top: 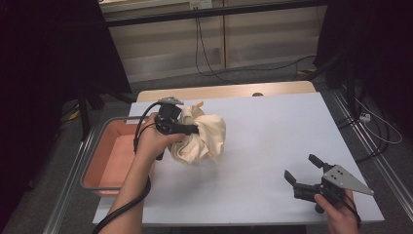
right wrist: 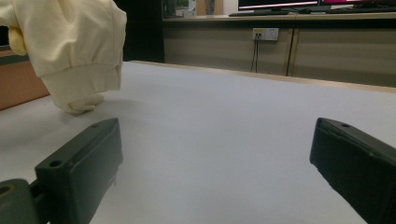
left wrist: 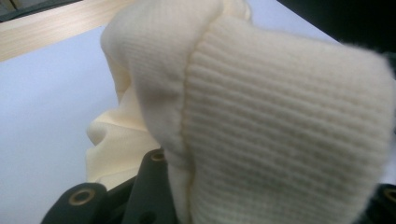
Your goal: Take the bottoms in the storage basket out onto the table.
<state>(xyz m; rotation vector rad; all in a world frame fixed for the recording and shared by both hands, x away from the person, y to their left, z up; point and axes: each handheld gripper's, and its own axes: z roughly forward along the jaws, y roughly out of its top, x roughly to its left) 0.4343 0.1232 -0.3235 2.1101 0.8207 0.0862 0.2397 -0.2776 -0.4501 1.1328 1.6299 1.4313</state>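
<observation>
The left gripper [top: 187,127] has its fingers clamped on the bunched cream knitted garment [top: 202,136], which hides their tips; right of the garment, the right gripper [top: 302,170] gapes empty.

At the left of the high view, the left claw [top: 191,129] is showing as a black blocky body topped by a small grey three-cornered plate. A thick black cable is looping off it and trailing down along a bare forearm, with no sleeve showing, to the bottom edge. At the lower right, the right claw [top: 302,171] is showing two short black jaws and a larger pale grey triangular plate dotted with small screws. In the left claw's view, brass-ringed screw holes are glinting in black arms at the bottom. In the right claw's view, matte black rectangular jaws are rising at both lower corners.
</observation>
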